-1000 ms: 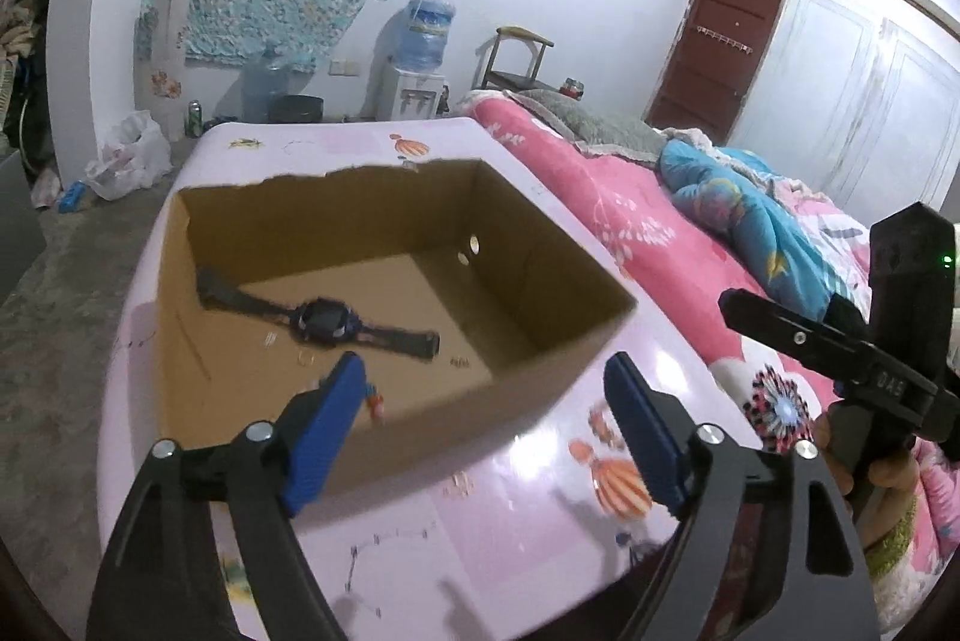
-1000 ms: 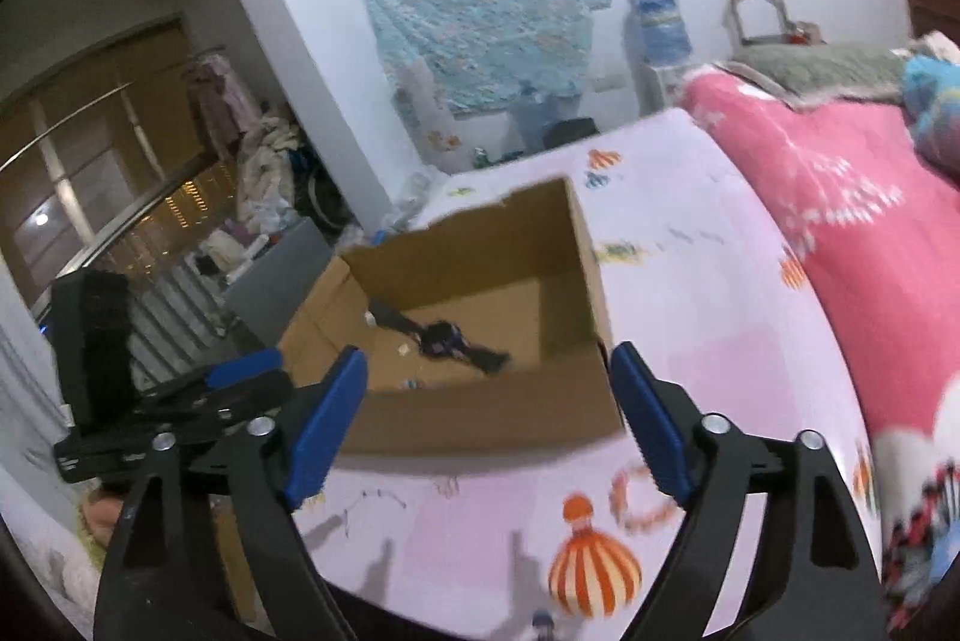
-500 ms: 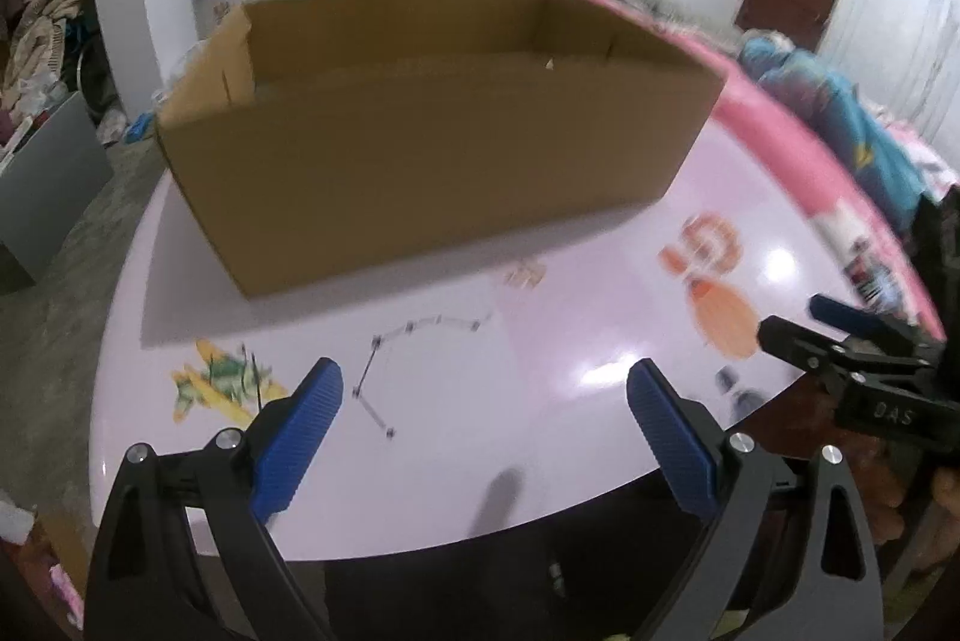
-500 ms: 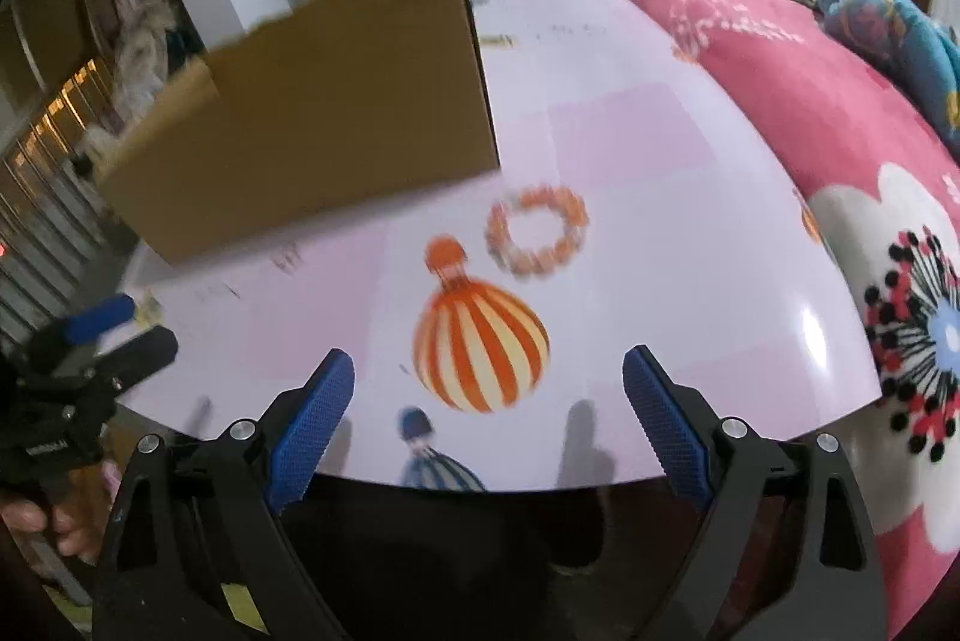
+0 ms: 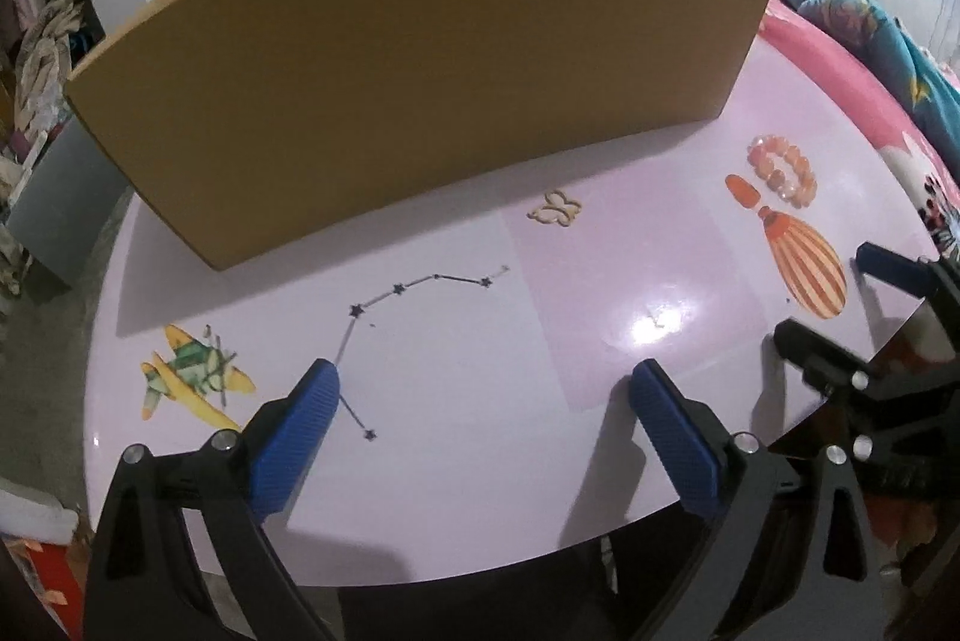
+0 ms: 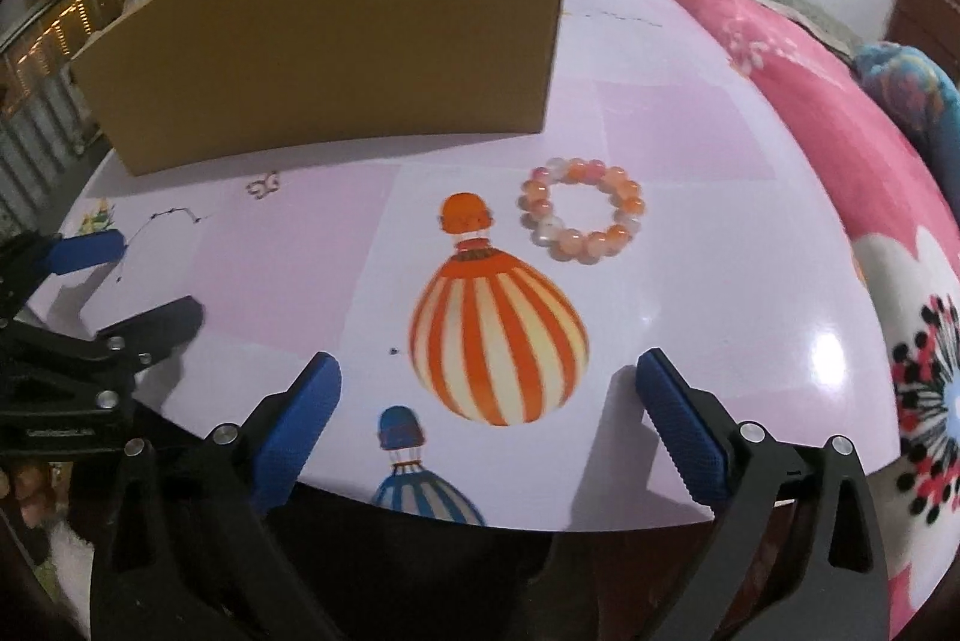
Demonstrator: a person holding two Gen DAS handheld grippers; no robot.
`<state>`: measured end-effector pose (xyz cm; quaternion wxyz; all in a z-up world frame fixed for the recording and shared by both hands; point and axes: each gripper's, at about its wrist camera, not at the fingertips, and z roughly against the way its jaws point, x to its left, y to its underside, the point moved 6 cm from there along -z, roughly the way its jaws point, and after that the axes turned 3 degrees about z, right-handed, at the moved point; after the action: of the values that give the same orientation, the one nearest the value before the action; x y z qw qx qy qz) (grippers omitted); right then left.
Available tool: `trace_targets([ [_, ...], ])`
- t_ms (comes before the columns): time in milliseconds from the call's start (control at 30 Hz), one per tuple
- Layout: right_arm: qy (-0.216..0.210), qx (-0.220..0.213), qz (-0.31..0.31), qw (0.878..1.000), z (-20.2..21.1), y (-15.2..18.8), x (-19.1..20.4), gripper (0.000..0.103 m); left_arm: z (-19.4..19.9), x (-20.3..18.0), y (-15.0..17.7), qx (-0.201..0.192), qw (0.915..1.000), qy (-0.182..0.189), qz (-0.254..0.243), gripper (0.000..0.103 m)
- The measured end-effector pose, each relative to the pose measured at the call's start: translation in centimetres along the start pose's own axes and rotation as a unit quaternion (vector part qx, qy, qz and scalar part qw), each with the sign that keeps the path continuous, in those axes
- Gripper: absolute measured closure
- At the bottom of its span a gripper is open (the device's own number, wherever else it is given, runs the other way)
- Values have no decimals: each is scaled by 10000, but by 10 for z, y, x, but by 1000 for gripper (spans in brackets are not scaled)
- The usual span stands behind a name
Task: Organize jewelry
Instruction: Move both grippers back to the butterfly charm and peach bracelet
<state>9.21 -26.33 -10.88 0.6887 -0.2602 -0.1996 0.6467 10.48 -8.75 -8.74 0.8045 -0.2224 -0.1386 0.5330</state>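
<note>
Left tool (image 5: 483, 401) view alone shows star necklace (image 5: 420, 290) clearly.

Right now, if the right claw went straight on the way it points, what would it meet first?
Probably the bare table top at its printed orange striped balloon. The right claw, empty and opening, aims there; the beaded bracelet lies farther on, slightly right.

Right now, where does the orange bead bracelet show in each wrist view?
Left wrist: bead bracelet far right, off the cardboard box's right corner.
Right wrist: bracelet upper centre, right of the printed orange balloon.
Shared landmark: that balloon print.
</note>
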Motion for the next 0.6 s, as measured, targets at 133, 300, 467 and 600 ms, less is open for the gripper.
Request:
trace_targets([
  [133,-36,23,23,10000,0,0,0,8,-3,-3,-4,21,9999,-22,155,5],
  [300,20,9,75,10000,1,1,2,8,-5,-10,-10,6,9995,-82,292,5],
  [467,64,-56,32,10000,3,4,7,8,-7,-17,-12,31,9996,-87,261,5],
  [600,74,-39,11,10000,5,6,7,8,-2,-12,-9,1,9997,-53,221,5],
])
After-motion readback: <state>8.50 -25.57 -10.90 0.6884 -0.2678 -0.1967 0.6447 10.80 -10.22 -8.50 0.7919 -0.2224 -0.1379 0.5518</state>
